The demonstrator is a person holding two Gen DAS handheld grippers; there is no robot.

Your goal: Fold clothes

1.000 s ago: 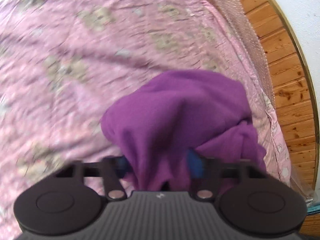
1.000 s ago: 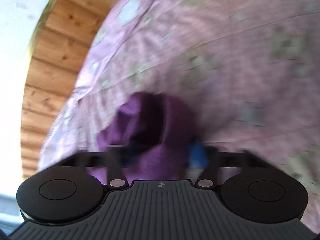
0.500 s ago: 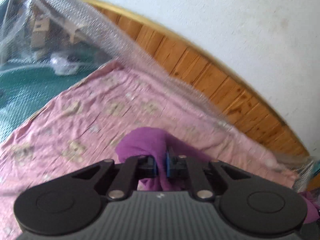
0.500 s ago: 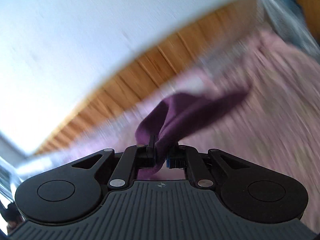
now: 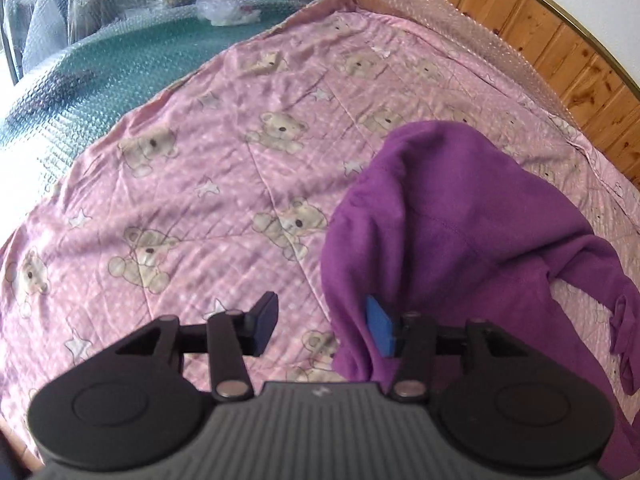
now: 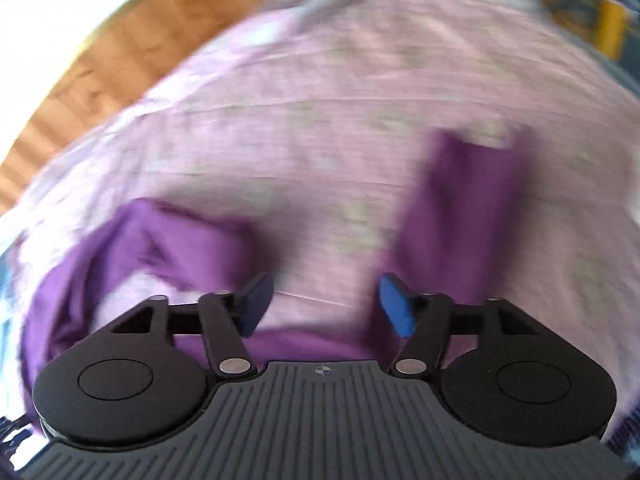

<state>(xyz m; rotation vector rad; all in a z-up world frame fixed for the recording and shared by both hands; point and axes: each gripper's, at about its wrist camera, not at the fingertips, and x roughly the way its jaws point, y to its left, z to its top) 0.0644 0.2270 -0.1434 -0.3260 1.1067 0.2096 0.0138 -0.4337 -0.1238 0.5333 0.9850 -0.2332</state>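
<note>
The pink teddy-bear bedsheet (image 5: pixel 224 184) fills most of my left wrist view, with bubble wrap (image 5: pixel 100 72) over green at the upper left and wooden panelling (image 5: pixel 560 52) at the upper right. On the sheet, in the right half of that frame, the purple sweatshirt (image 5: pixel 460 232) lies rumpled and unfolded, one sleeve (image 5: pixel 616 312) trailing to the right edge. My left gripper (image 5: pixel 322 322) is spread wide and grips nothing, though its blue right pad touches or overlaps the garment's near edge. My right gripper (image 6: pixel 326 306) is spread too, empty, hovering over purple cloth that sits lower left and right of centre in a badly blurred frame. I judge the sweatshirt light, soft and floppy, thick enough to bunch, not slippery or fragile; it will sag wherever I don't support it. I'd pinch it at a seam or hem corner, one gripper per corner, so the fabric hangs flat.
</note>
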